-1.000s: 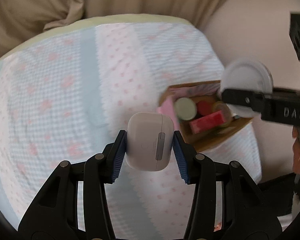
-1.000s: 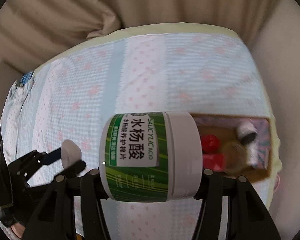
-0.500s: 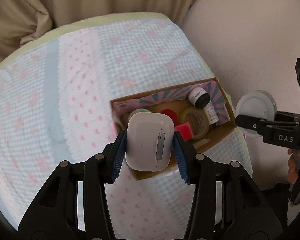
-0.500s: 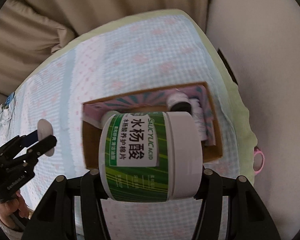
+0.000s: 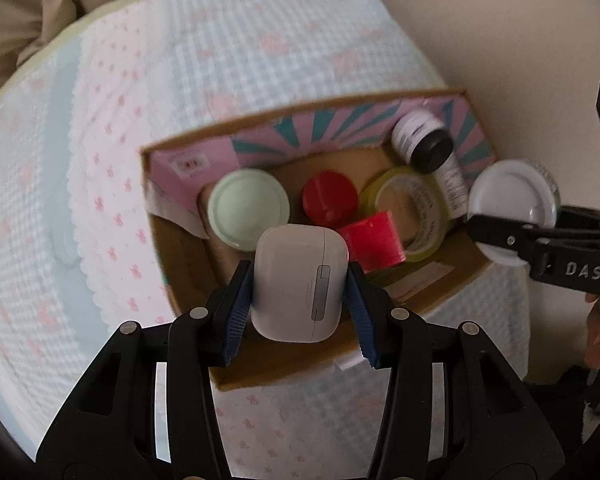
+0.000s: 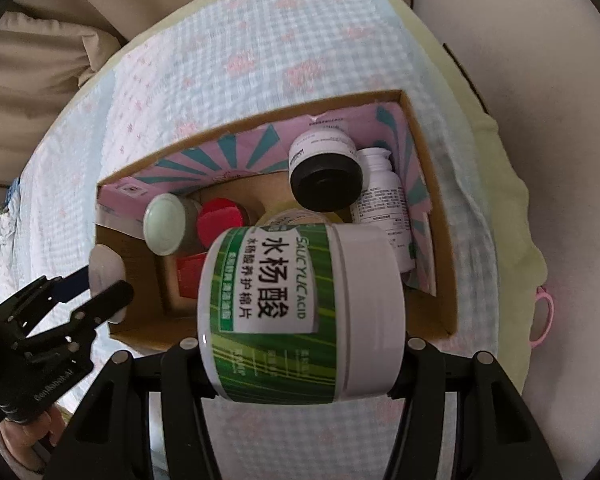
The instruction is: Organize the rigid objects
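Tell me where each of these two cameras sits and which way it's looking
Left wrist: behind the left gripper, looking down along its fingers at the earbud case over the cardboard box; the right gripper shows.
Right wrist: behind the right gripper, facing the green-labelled jar above the box; the left gripper shows.
Shared: box, bedspread.

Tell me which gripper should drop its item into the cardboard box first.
Left, probably. The left gripper holds the small white earbuds case over bare box floor at the near-left of the cardboard box. The right gripper holds a bulky green jar nearer the crowded side.
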Demonstrator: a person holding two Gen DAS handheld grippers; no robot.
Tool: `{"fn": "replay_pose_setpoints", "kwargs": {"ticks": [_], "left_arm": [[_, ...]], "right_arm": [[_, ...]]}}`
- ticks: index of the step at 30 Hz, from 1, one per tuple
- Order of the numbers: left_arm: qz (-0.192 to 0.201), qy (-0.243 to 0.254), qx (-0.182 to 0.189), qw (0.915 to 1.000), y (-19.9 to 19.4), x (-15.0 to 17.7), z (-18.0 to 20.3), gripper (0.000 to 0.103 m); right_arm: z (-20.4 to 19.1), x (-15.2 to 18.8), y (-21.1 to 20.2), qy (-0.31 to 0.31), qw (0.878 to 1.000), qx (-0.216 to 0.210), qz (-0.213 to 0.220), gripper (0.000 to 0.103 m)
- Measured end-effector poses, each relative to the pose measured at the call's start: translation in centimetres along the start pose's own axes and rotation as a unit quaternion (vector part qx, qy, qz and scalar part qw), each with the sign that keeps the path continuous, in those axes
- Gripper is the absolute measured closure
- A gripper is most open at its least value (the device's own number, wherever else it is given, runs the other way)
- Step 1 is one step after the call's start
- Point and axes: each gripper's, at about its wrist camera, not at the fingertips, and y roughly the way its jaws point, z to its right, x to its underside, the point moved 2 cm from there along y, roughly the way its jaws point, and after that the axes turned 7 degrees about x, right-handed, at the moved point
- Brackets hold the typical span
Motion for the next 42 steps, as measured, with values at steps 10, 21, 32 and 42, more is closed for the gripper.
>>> {"fn": "replay_pose_setpoints", "kwargs": {"ticks": [10, 21, 32, 42], "left_arm": [[-0.033, 0.057, -0.03, 0.9974, 3.6, 1.1, 0.0, 0.06], [-0.022, 0.157, -0.046, 0.9863, 2.5, 2.8, 1.2, 0.0], [-0.018, 0.13, -0.039, 0.9907, 1.1, 3.6, -0.3, 0.0], [0.02, 0.113, -0.021, 0.9931, -3.1, 3.7, -0.4, 0.0]], "right_arm": [[0.2, 0.1, 3.4, 0.0, 1.0, -0.009, -0.018, 0.051], [1.5, 0.3, 1.2, 0.027, 0.999, 0.032, 0.023, 0.0], [2.1, 1.5, 0.5, 0.03, 0.999, 0.023, 0.014, 0.0], [0.5, 2.2, -2.4, 0.025, 0.998, 0.029, 0.04, 0.0]]}}
